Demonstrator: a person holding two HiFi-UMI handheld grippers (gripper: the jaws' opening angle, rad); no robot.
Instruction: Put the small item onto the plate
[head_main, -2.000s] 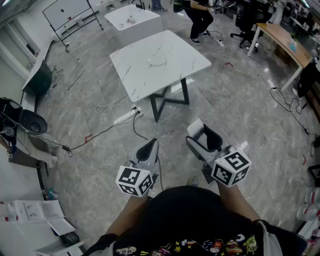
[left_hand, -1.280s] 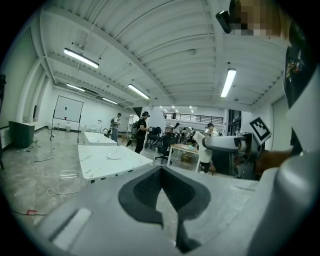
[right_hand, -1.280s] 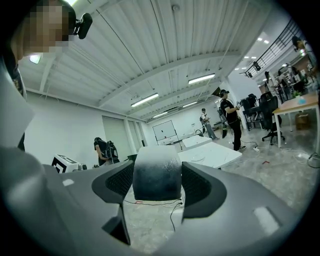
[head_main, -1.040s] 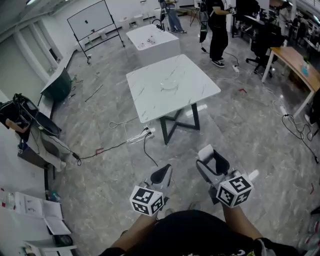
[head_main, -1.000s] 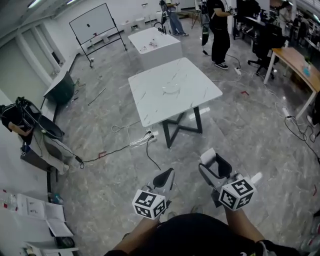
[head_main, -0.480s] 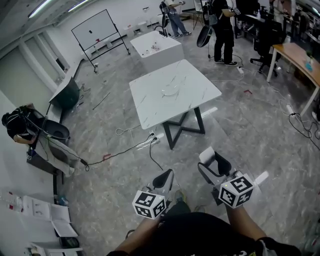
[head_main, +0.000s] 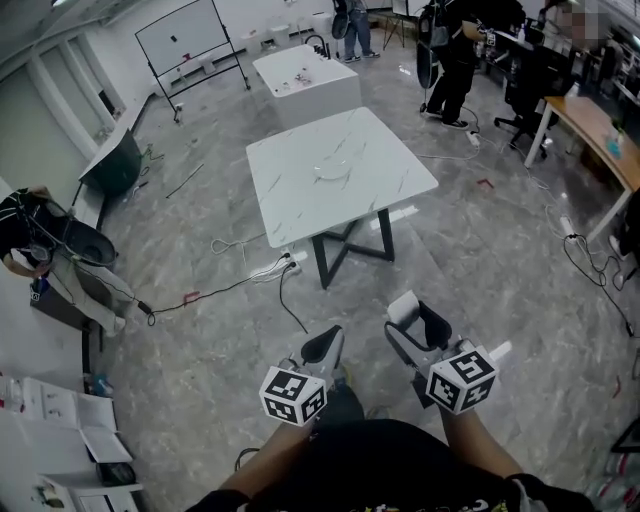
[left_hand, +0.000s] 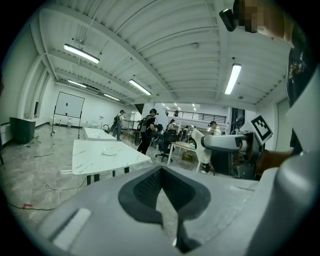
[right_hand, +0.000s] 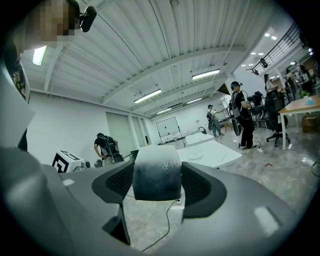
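A clear plate (head_main: 330, 172) lies on the white marble table (head_main: 290, 205), some way ahead across the floor. My right gripper (head_main: 405, 322) is held low in front of my body, shut on a small white-grey item (right_hand: 156, 172), which also shows as a pale block (head_main: 402, 307) between its jaws. My left gripper (head_main: 323, 346) is beside it, shut with nothing in it. In the left gripper view the table (left_hand: 95, 159) and the plate (left_hand: 109, 153) show far off at the left. In the right gripper view the table (right_hand: 212, 152) lies beyond the item.
A second white table (head_main: 305, 75) and a whiteboard (head_main: 190, 35) stand behind the marble one. Cables (head_main: 245, 272) trail over the floor at its near left. People (head_main: 450, 55) stand at the back; a wooden desk (head_main: 590, 115) is at the right, and a person (head_main: 25, 235) at the left.
The view has swung a little, so the table sits slightly further left. Both grippers stay low in front of me, the right one still holding the item.
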